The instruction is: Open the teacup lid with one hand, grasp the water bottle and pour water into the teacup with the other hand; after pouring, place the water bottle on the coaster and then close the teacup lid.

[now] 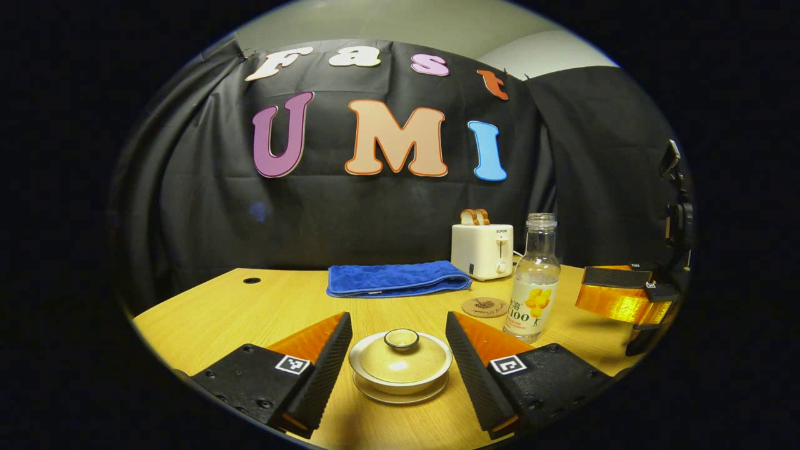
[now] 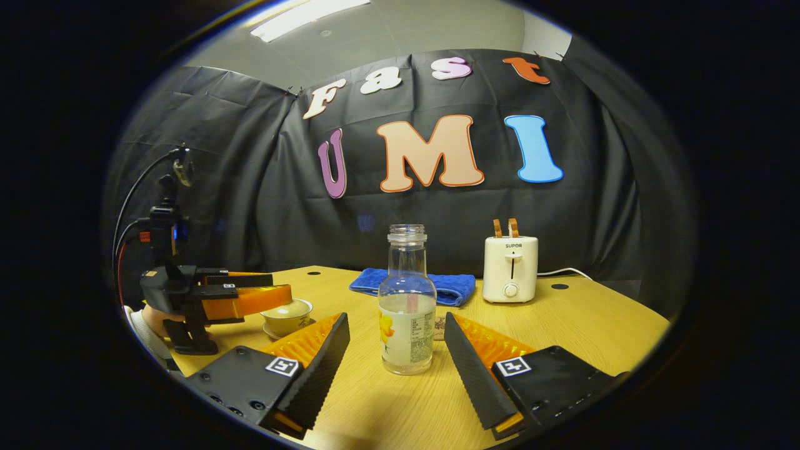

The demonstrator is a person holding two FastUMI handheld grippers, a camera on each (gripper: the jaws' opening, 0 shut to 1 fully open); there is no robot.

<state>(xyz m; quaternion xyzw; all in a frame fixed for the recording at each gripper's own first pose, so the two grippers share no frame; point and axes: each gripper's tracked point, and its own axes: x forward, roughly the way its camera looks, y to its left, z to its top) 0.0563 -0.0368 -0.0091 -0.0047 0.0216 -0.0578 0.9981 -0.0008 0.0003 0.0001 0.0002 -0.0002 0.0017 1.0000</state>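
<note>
A wooden worktop (image 1: 250, 306) stands in a booth, and a person holds a claw in each hand above its near edge. The left claw (image 1: 399, 350) is spread wide, its two fingers flanking the teacup (image 1: 400, 365) without touching it. The teacup sits straight ahead between them on its saucer, with the lid (image 1: 401, 353) on and the lid's small knob pointing up, so the lid is not yet lifted.

The right claw (image 2: 395, 353) is also spread wide and holds nothing. The water bottle (image 2: 407, 306) stands upright directly ahead of it, in line with the gap between the fingers, uncapped and about a third full. Its long axis is vertical, so a level approach should bring the fingers to either side of its body.

In the left gripper view the coaster (image 1: 485, 307) lies flat just behind and left of the bottle. Farther back are a folded blue towel (image 1: 397, 279) and a white toaster (image 1: 482, 250).

Each claw is nearest its own target: left for the lid, right for the bottle.
</note>
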